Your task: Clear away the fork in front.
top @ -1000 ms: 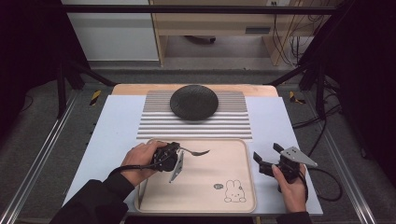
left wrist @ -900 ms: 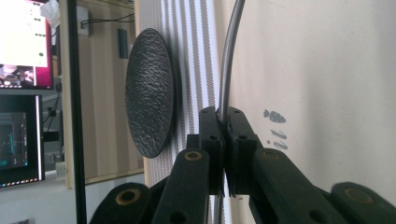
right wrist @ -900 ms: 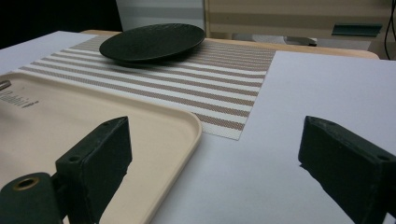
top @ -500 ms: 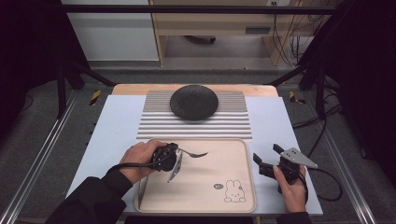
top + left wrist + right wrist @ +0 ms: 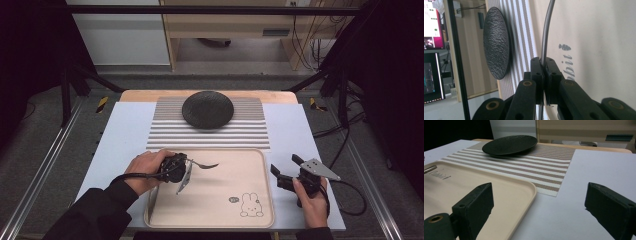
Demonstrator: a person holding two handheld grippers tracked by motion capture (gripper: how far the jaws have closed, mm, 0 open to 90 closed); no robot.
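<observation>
Two tools are in use. Left tool clamps a metal fork by its handle, holding it over the beige tray near its far-left corner. Right tool rests on the worktop beside the tray's right edge, jaws wide apart with nothing between them. Black plate sits on the striped placemat.

table: pale blue top | on it: striped mat, beige tray

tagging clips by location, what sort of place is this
Probably a lab recording rig set up as a dining table: a black frame, loose cables, a monitor, and a plate on a striped placemat.
</observation>
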